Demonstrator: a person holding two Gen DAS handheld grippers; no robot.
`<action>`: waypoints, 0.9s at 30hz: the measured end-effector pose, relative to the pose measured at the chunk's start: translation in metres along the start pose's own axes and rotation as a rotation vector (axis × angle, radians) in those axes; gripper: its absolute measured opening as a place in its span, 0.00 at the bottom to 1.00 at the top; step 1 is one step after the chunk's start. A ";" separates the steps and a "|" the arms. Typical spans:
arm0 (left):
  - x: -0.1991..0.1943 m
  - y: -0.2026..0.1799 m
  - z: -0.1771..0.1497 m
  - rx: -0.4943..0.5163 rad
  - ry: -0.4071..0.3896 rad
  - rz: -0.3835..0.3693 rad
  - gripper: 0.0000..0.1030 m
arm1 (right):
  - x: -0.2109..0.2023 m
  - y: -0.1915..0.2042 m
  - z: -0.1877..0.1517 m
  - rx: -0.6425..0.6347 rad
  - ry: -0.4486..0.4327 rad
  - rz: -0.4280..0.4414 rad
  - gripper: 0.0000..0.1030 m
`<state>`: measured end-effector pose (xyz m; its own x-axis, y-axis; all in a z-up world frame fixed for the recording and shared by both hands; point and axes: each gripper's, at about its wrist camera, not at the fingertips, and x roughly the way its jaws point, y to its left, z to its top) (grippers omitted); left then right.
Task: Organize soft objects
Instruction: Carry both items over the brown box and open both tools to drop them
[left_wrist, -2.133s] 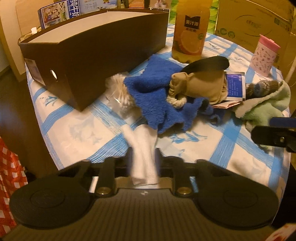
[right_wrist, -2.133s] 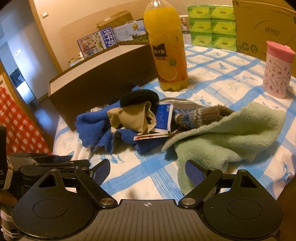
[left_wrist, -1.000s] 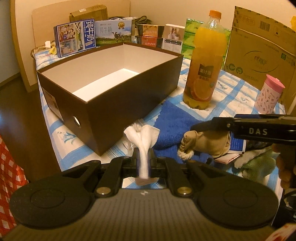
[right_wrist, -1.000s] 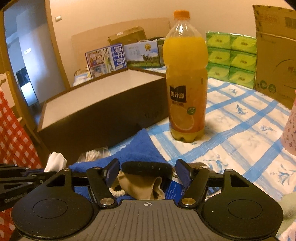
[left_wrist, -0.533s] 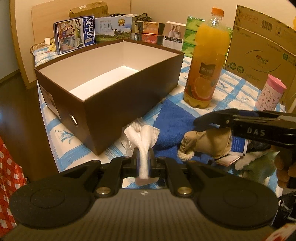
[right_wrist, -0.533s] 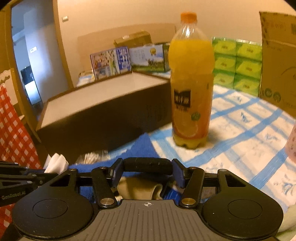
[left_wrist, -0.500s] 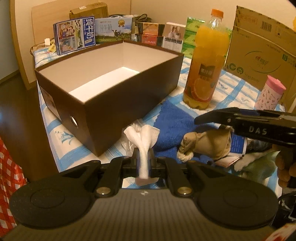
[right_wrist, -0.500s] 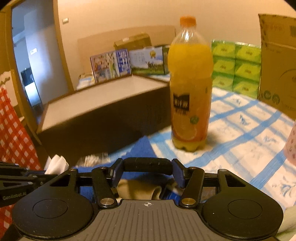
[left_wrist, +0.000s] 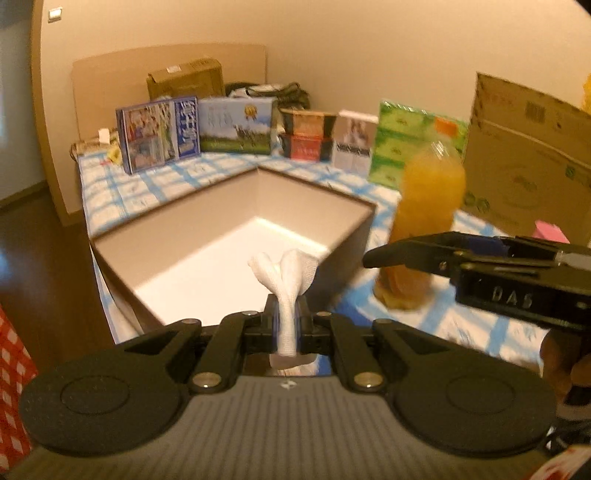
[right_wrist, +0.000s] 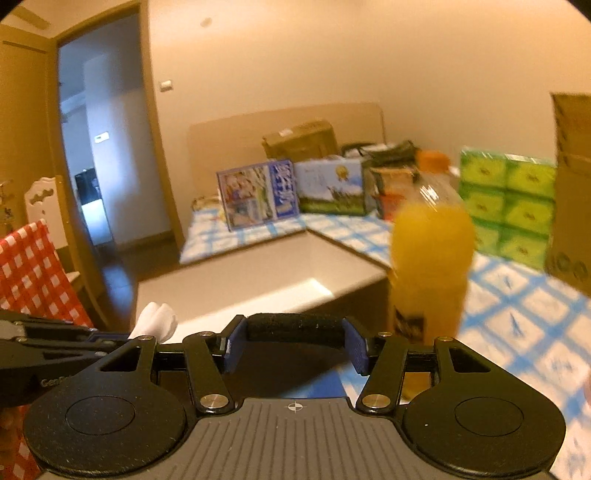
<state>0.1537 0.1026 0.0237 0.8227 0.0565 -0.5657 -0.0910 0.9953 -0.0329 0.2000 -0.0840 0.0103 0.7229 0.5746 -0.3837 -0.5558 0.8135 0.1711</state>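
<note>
White gauzy cloth (left_wrist: 288, 280), twisted and soft, sits pinched in our nearly shut left tool (left_wrist: 287, 325), now raised over the open brown cardboard box (left_wrist: 236, 236) rather than low beside it. Our right tool (right_wrist: 293, 345), half open, clamps a black padded oblong piece (right_wrist: 295, 326), lifted clear of the blue-checked surface (right_wrist: 517, 295) near the orange juice bottle (right_wrist: 430, 251).
</note>
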 end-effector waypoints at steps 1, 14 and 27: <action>0.004 0.004 0.008 -0.007 -0.006 0.008 0.07 | 0.007 0.003 0.007 -0.010 -0.010 0.006 0.54; 0.092 0.054 0.056 -0.102 0.051 0.090 0.07 | 0.131 0.017 0.042 -0.088 0.031 0.051 0.54; 0.140 0.081 0.049 -0.152 0.133 0.080 0.35 | 0.189 -0.010 0.038 -0.051 0.061 0.039 0.73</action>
<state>0.2890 0.1946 -0.0176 0.7292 0.1144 -0.6746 -0.2453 0.9641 -0.1016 0.3575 0.0202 -0.0294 0.6744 0.5983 -0.4328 -0.6047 0.7838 0.1413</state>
